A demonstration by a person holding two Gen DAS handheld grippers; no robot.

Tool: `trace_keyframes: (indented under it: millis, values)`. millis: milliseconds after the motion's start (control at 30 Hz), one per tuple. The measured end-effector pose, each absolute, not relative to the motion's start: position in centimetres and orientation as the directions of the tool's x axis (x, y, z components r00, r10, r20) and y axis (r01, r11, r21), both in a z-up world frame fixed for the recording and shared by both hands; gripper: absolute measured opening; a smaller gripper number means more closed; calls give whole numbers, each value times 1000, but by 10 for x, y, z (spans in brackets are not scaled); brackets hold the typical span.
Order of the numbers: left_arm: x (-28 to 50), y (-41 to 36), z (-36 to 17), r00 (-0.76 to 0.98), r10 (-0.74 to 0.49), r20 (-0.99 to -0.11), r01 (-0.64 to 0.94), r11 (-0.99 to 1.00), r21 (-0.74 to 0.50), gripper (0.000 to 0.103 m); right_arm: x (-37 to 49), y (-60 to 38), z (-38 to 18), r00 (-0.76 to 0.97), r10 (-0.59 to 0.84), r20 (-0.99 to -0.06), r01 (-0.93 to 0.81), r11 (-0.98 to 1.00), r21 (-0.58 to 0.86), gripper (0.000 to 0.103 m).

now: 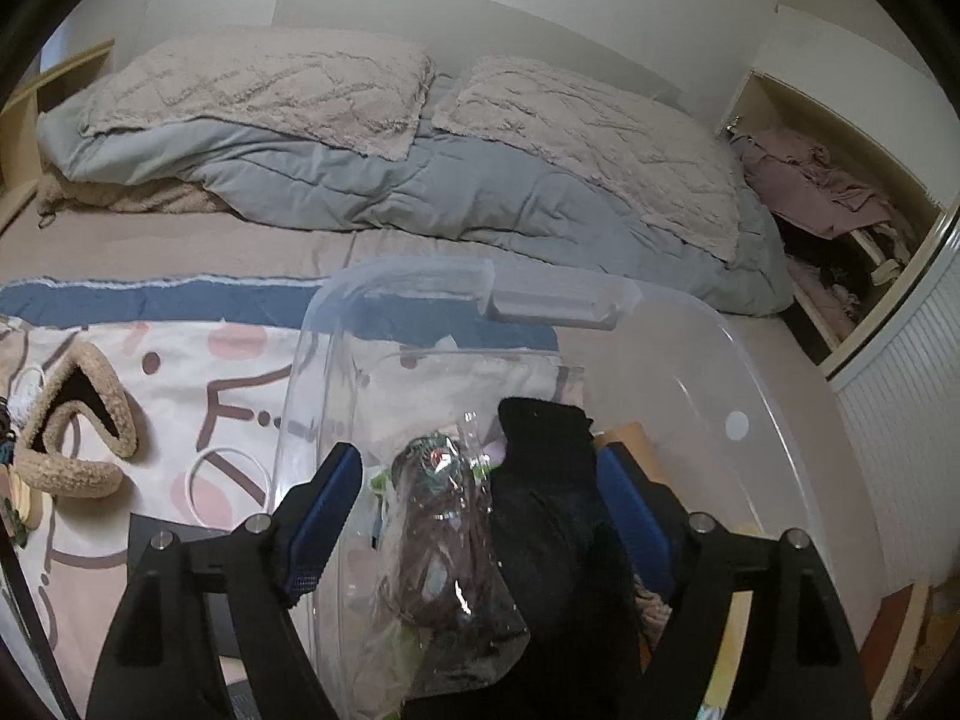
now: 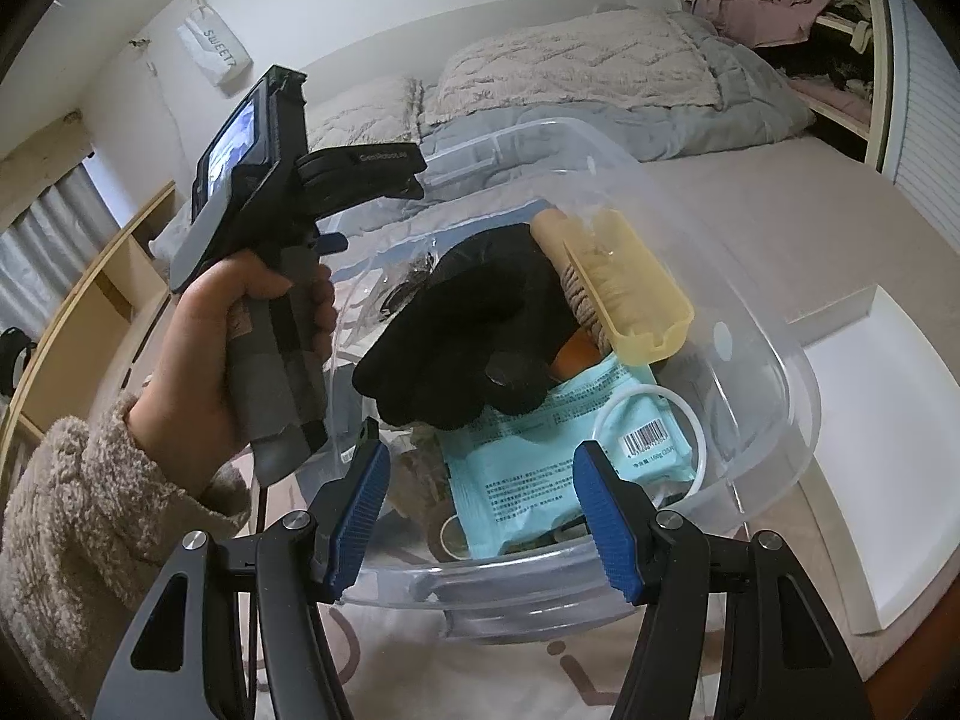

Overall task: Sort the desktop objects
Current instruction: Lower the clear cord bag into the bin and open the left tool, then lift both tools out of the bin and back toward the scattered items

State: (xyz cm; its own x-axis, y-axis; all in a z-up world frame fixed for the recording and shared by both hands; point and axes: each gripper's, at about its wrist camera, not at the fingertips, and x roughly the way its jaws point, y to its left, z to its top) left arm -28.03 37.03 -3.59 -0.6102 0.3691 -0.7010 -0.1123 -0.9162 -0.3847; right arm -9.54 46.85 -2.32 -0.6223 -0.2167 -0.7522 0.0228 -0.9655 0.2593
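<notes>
Left gripper jaws apart, black glove, clear bin

left wrist: close over bin | right wrist: near, bedward | shared: bin

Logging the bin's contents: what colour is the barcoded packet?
Light teal packet with dark print; clearest in the right wrist view.

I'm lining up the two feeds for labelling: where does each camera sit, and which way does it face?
Left wrist: on the left gripper, looking along its open fingers over the clear bin towards the bed; only the fingers show.
Right wrist: on the right gripper, facing the bin from its near rim; its open fingers and the left hand holding the other gripper show.
Shared: bin, black glove, bed.
</notes>
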Motion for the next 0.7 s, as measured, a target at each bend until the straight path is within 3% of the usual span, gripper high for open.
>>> trace_keyframes:
  millis: [400, 567, 700]
  values:
    - [-254, 357, -24, -598, 434, -674, -206, -896, -394, 81, -98, 464, -22, -652, -186, -735, 0, -969, 246, 64]
    - [-237, 354, -9, -614, 472, -633, -290, -881, -375, 81, -96, 468, -16, -706, -105, -701, -58, -977, 206, 64]
    - [-219, 351, 4, -650, 468, -598, -341, -884, -321, 90, -95, 477, -12, -731, -69, -679, -110, -970, 217, 64]
